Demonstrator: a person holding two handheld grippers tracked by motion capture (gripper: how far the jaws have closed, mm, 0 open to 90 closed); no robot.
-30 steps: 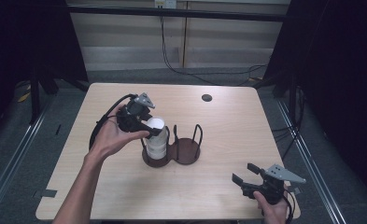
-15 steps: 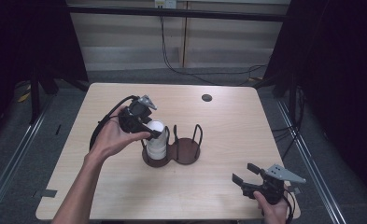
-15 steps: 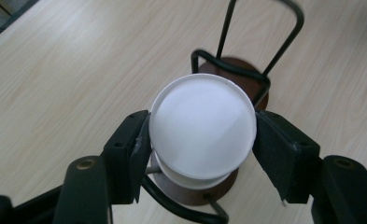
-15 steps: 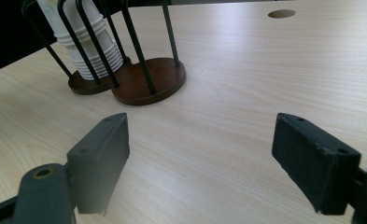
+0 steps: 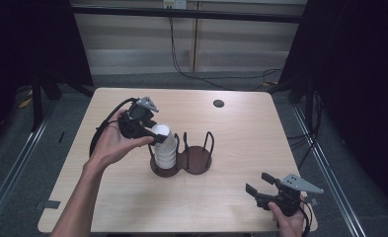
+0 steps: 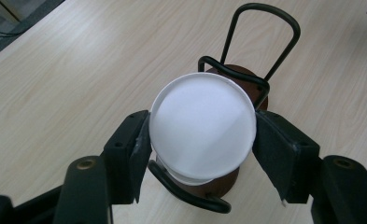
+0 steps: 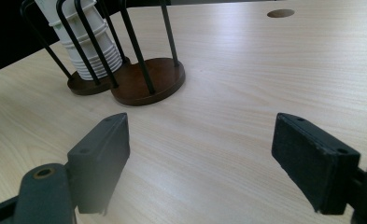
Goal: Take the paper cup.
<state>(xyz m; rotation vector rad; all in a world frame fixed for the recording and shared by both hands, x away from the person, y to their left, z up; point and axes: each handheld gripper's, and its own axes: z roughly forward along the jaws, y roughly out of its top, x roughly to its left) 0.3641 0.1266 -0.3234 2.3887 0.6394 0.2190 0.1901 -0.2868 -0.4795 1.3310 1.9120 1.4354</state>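
Pale wood-grain tabletop [image 5: 231,197], unmarked apart from a small dark round hole [image 5: 218,103] toward the far edge. Landmark: the dark wire cup holder [image 5: 196,158] with two round brown bases, at mid-table.

Nearest the person, well to the near right of the holder, the right hand-held gripper [image 5: 260,183] sits low over the near edge of the tabletop. Jaws spread wide, nothing between them; the right gripper view shows bare wood in the gap.

At the holder: a stack of white paper cups [image 5: 166,150] stands in its left compartment; the right compartment shows its brown base. The left hand-held gripper [image 5: 154,137] is just left of the holder, above the stack. Its jaws are set on either side of the top white cup [image 6: 202,127], pads against the cup's rim; the cup tilts toward that gripper.

Beyond the holder: the far table edge, then grey floor, a pale wall panel with hanging black cables [image 5: 181,59], and black curtains on both sides.
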